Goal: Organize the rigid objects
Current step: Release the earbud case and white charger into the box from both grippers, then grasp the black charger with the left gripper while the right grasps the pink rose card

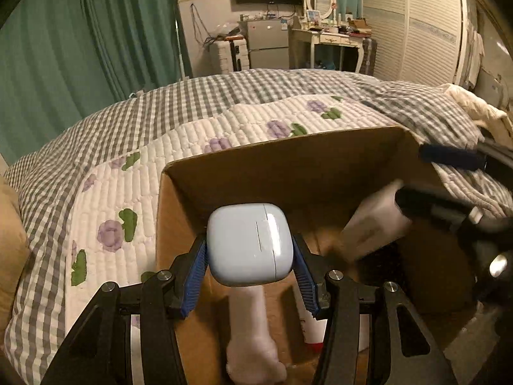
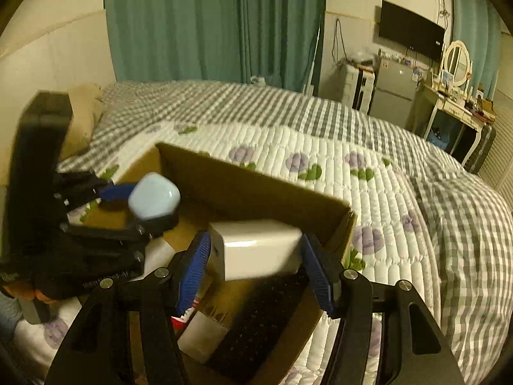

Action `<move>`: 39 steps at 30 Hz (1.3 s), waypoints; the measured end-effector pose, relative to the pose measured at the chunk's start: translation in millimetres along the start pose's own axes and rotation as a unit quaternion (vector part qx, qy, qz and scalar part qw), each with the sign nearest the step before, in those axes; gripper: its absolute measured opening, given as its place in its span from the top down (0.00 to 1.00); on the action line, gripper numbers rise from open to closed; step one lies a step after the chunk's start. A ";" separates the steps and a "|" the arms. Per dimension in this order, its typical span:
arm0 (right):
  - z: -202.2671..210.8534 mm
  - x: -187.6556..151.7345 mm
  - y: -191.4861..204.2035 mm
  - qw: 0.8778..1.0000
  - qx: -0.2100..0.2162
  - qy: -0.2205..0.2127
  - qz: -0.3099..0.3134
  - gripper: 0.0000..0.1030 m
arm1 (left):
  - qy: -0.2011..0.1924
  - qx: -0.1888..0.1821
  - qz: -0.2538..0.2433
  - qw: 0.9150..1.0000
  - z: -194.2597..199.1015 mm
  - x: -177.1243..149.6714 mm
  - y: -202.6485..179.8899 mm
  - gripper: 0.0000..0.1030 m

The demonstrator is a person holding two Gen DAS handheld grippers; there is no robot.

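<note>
My left gripper (image 1: 248, 256) is shut on a pale blue earbud case (image 1: 250, 243), its blue pads pressing both sides, and holds it over the open cardboard box (image 1: 282, 147) on the bed. From the right wrist view, the case (image 2: 154, 195) hangs above the box's left end. My right gripper (image 2: 255, 250) straddles a white charger block (image 2: 256, 247) above the box (image 2: 256, 176). The block looks blurred. The left wrist view shows the block (image 1: 375, 224) tilted, with a gap between it and the upper pad, so the jaws are open.
Inside the box lie a white plush tube (image 1: 253, 330), a white tube with a red cap (image 1: 312, 327), a dark flat item (image 2: 263, 320) and a small white box (image 2: 202, 340). A quilted floral cover (image 2: 336, 147) and checked bedding surround the box.
</note>
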State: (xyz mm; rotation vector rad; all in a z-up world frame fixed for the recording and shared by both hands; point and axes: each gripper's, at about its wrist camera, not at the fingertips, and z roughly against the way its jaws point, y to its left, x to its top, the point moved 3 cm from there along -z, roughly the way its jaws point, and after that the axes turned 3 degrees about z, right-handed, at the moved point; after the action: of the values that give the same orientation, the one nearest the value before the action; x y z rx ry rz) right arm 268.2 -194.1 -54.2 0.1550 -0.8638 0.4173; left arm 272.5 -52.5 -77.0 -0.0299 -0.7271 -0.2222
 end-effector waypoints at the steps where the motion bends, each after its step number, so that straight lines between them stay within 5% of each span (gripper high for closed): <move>1: 8.2 2.7 -1.3 1.000 -0.005 -0.009 -0.007 0.31 | -0.007 0.002 0.001 1.000 5.9 -0.6 -1.5 0.41; 3: 24.7 4.8 -4.1 1.000 -0.011 -0.018 -0.016 0.31 | -0.020 0.009 0.002 1.000 20.0 -0.8 -3.7 0.21; 6: 52.2 3.5 -2.4 0.999 -0.030 -0.022 -0.014 0.29 | -0.032 0.008 0.008 0.999 44.8 -4.4 -5.1 0.20; 11: 97.1 -12.5 6.4 0.998 -0.056 -0.023 -0.016 0.10 | -0.040 0.014 0.019 0.999 85.3 -29.2 -5.1 0.07; 20: 120.5 -71.6 31.8 0.998 -0.050 0.007 -0.036 0.10 | -0.029 0.026 0.022 0.999 104.6 -92.4 -12.3 0.07; 32: 87.4 -122.5 45.4 0.995 -0.040 0.045 -0.081 0.10 | 0.019 0.025 0.010 0.999 53.6 -150.8 -28.7 0.07; 39: 67.4 -135.2 29.7 0.987 -0.011 0.081 -0.141 0.10 | 0.067 0.031 -0.003 0.997 23.5 -157.0 -33.0 0.07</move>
State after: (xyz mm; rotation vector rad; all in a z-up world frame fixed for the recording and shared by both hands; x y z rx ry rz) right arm 130.5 -226.8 -115.1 0.2163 -0.6733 0.1535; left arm 136.3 -52.2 -165.0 0.0461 -0.6000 -0.2062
